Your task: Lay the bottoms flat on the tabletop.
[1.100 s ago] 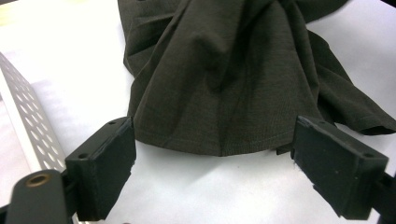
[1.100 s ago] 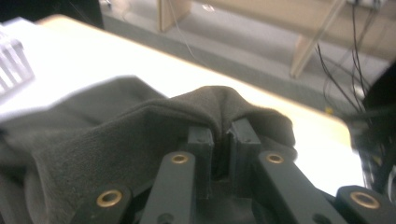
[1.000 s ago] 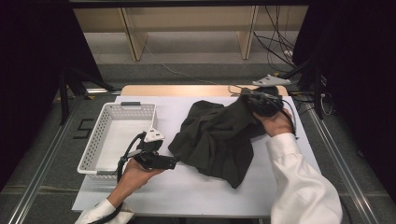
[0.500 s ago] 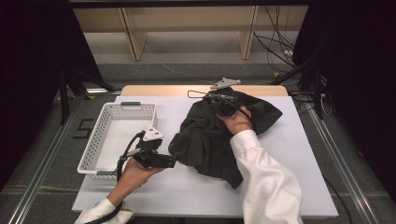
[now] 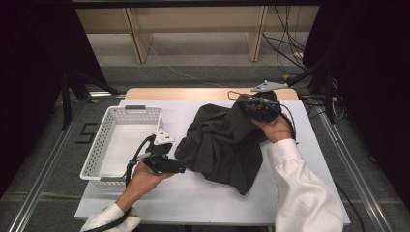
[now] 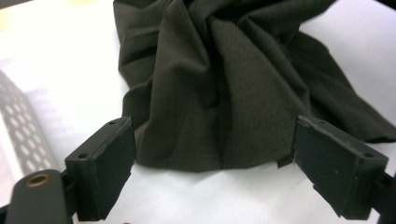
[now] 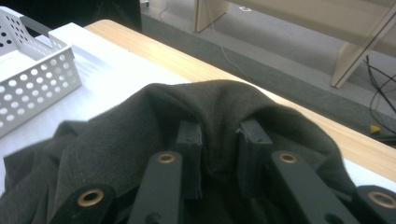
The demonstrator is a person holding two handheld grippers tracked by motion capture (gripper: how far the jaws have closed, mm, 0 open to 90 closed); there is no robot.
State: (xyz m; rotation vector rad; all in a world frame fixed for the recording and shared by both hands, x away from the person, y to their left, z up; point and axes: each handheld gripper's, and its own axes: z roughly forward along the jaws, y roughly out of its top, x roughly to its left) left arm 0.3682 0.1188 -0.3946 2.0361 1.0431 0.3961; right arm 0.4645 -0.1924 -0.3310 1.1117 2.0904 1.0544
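On the white table (image 5: 203, 198) a dark garment (image 5: 227, 145) lies rumpled in a heap just right of the white perforated basket (image 5: 104, 145), and the two hands seem to be sorting it into shape for folding. The right gripper (image 5: 258, 107), at the far right corner of the cloth, has a fold of fabric bunched between its jaws; they have just been opening, so the pinch looks slack, likely to drop that corner where it now sits. The left gripper (image 5: 180, 167) rests low at the near left edge, jaws spread wide either side of the hem without pressing it, probably poised to take that edge. The basket sits close by, perhaps to receive the garment.
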